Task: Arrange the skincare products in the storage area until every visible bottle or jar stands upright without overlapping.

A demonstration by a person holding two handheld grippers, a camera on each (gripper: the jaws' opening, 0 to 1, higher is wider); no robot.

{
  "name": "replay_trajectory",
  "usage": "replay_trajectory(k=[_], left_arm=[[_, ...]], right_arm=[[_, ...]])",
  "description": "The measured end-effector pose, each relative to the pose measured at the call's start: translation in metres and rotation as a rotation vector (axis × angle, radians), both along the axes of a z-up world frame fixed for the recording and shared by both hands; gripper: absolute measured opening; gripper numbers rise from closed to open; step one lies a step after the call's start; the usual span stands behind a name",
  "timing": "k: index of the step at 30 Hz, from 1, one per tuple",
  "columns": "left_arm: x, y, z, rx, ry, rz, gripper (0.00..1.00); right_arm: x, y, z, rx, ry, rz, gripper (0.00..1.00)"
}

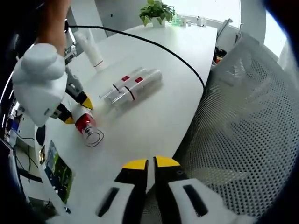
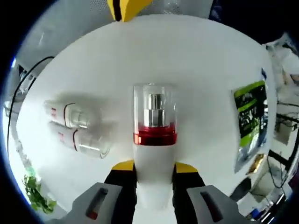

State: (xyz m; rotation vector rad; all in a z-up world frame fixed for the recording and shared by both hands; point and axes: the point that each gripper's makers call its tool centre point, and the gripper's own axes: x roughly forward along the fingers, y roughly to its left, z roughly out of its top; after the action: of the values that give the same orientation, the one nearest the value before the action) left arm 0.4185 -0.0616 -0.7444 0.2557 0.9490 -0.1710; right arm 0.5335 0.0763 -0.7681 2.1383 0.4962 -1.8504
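Right now your right gripper [image 2: 153,169] pinches a red-banded bottle [image 2: 153,140] between its jaws, the bottle lying on its side on the white table [image 1: 154,126], clear cap pointing toward the near edge where your left gripper [image 1: 150,162] hangs with jaws pressed together. Two more bottles [image 1: 133,86] lie side by side, touching, near the table's middle (both flat). A white tube [image 1: 91,49] stands upright beyond them, toward the far edge.
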Motion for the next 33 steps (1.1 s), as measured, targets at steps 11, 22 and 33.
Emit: replay_trajectory(k=[11, 22, 33], left_arm=[[0.001, -0.001, 0.002, 0.004, -0.013, -0.006, 0.00], [0.003, -0.003, 0.007, -0.006, -0.030, -0.017, 0.00], [0.010, -0.006, 0.016, -0.011, -0.090, -0.020, 0.03]], right_arm=[[-0.004, 0.008, 0.023, 0.134, 0.179, -0.424, 0.22], [0.001, -0.002, 0.081, 0.318, 0.403, -0.826, 0.21], [-0.003, -0.032, 0.122, 0.448, 0.718, -1.244, 0.22]])
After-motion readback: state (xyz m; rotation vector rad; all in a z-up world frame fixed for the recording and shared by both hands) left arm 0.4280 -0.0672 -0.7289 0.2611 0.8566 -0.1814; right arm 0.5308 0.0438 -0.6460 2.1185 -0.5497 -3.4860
